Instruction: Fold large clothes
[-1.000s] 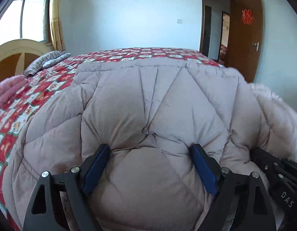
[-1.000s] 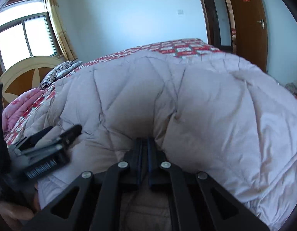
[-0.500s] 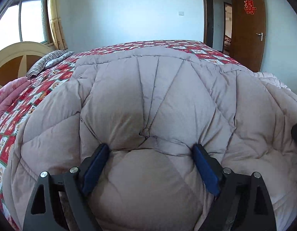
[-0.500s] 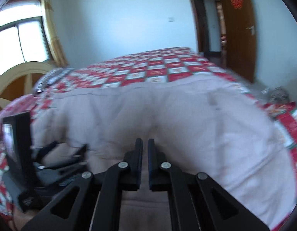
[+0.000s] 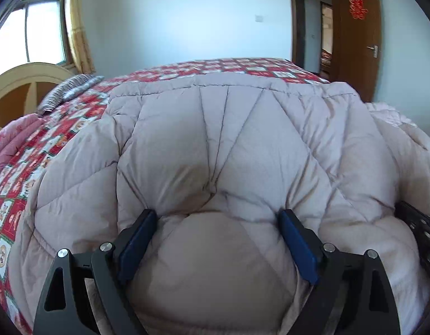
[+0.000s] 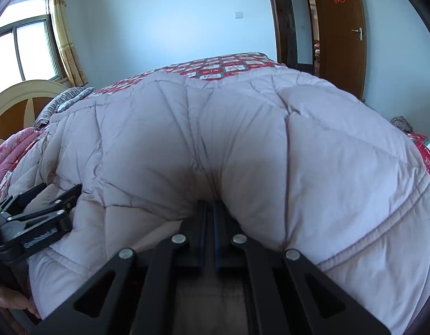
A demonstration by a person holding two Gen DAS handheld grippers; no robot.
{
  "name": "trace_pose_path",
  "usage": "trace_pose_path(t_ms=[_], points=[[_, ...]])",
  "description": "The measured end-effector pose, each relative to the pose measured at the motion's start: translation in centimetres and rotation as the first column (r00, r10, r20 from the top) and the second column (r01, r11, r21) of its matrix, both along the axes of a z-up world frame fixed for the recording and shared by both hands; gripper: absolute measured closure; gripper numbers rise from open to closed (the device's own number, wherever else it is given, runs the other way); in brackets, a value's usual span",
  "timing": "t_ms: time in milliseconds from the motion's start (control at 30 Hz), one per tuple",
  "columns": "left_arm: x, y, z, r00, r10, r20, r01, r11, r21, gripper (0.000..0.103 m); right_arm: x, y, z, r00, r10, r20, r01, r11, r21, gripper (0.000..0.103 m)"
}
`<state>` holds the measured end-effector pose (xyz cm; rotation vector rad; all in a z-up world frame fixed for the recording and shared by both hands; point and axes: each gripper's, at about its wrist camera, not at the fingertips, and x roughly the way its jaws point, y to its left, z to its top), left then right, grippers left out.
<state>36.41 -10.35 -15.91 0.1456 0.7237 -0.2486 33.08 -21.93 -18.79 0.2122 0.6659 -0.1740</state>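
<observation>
Soft matt cloth against hard black plastic and varnished wood.
Your quilted coat (image 5: 242, 145) is pale pinkish-grey padded cloth, matt, puffy between stitched seams, finely creased. The left gripper (image 5: 217, 240) you hold is matt black plastic with bright metal screw heads and smooth blue pads (image 5: 136, 240); the right gripper (image 6: 210, 234) has the same black frame and metal screws. Under the coat, the bedspread (image 5: 33, 150) is printed red patchwork cloth. The headboard (image 6: 22, 97) looks like painted and bare wood, the door (image 6: 340, 33) glossy brown wood with a metal handle.
</observation>
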Motion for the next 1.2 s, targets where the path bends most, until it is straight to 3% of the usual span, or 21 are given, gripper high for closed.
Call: trace_pose_path(t_ms=[100,200,267,333,467,600,800,967,1033,1100,1200], points=[[-1.3,2.8,2.1,0.998,-0.056,-0.003,0.055,0.996,-0.071,0.013,-0.1,-0.1,-0.2,1.0,0.0,0.009,0.0,1.0,0.004,0.1],[-2.8,8.0,4.3,0.998,0.031,0.046,-0.024,0.989,-0.148,0.013,0.0,-0.4,-0.3,1.0,0.001,0.013,-0.001,1.0,0.02,0.1],[-3.4,12.2,4.6,0.991,0.132,0.034,-0.122,0.971,-0.207,0.013,-0.1,-0.5,-0.4,1.0,0.003,0.018,-0.004,1.0,0.031,0.1],[-4.3,16.3,3.9,0.972,0.234,-0.005,-0.226,0.933,-0.282,0.013,-0.1,-0.5,-0.4,1.0,0.005,0.021,-0.005,0.999,0.037,0.1],[-5.6,20.0,1.2,0.95,0.292,-0.11,-0.311,0.858,-0.408,0.013,-0.2,-0.5,-0.5,1.0,0.004,0.022,-0.005,0.999,0.033,0.1],[-4.7,19.5,-2.1,0.94,0.245,-0.239,-0.335,0.8,-0.498,0.013,-0.4,-0.6,-0.6,1.0,0.003,0.021,-0.003,1.0,0.029,0.1],[-2.2,17.4,-1.1,0.947,0.235,-0.218,-0.316,0.8,-0.51,0.01,-0.3,-0.5,-0.5,1.0,0.0,0.016,0.0,1.0,0.014,0.1],[-1.6,18.1,-1.9,0.941,0.245,-0.234,-0.337,0.739,-0.584,0.01,0.4,1.0,0.0,0.999,-0.024,-0.041,0.021,0.996,-0.083,0.099],[-1.6,18.0,-1.8,0.946,0.243,-0.216,-0.325,0.741,-0.588,0.01,0.3,1.7,1.3,0.997,-0.045,-0.056,0.041,0.997,-0.068,0.097],[-1.5,17.8,-1.8,0.95,0.236,-0.205,-0.312,0.754,-0.578,0.01,-0.7,2.4,3.1,0.999,-0.02,0.029,0.019,0.999,0.033,0.094],[-1.7,17.5,-1.9,0.947,0.255,-0.196,-0.322,0.751,-0.576,0.01,-0.5,6.2,5.2,0.993,0.068,0.095,-0.067,0.998,-0.011,0.094]])
